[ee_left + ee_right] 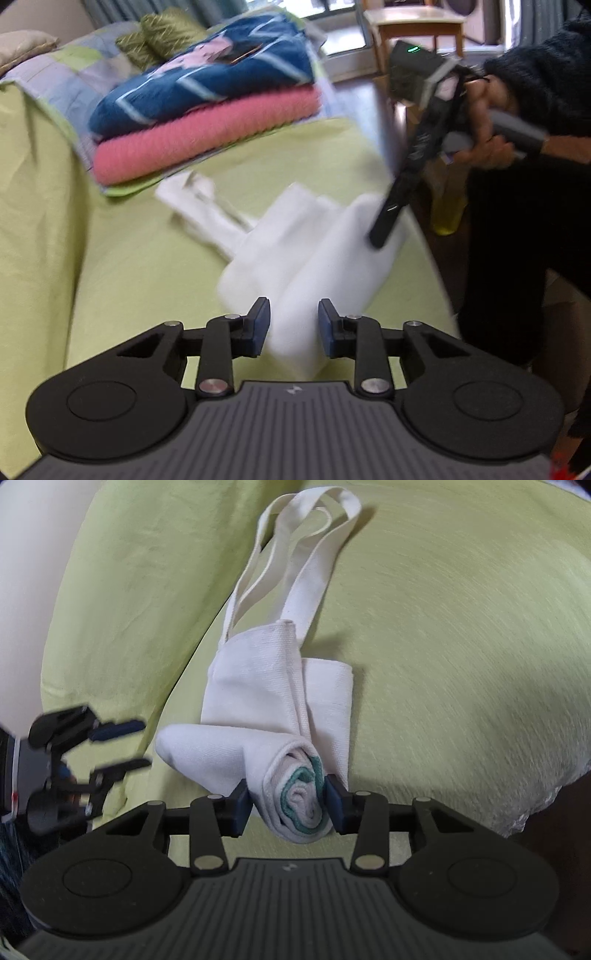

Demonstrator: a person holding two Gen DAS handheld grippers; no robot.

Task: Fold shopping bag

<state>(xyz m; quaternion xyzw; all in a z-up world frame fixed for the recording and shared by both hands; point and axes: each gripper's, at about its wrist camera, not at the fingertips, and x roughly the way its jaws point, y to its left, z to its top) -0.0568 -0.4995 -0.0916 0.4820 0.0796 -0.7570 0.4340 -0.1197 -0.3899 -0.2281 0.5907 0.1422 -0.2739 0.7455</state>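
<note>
Item: white canvas shopping bag (258,701), lying on a light green bedcover (443,664), rolled or folded into a compact bundle, with its two long handles (295,554) trailing away toward the far side. State: near end coiled tight, a teal-green printed layer showing in the spiral, which suggests the folding is well advanced. Right gripper (289,799): jaws closed against both sides of the coiled end, pinching the bundle, probably to stop the cloth springing open; one loose flap stands out to the right of the roll, another lobe to the left. Left gripper (293,325): jaws spread, nothing between the pads; the bag's near left corner lies just beyond and between them in the left wrist view, so it seems placed to tuck or catch that loose lobe, though contact cannot be confirmed through the blur. The right wrist view shows the same tool at the left, near the bag, fingers apart. Surroundings: folded blankets (207,110), navy over pink, stacked at the far left of the bed; wooden stool (417,26) beyond. Risk, as judged: the roll may loosen once released.
</note>
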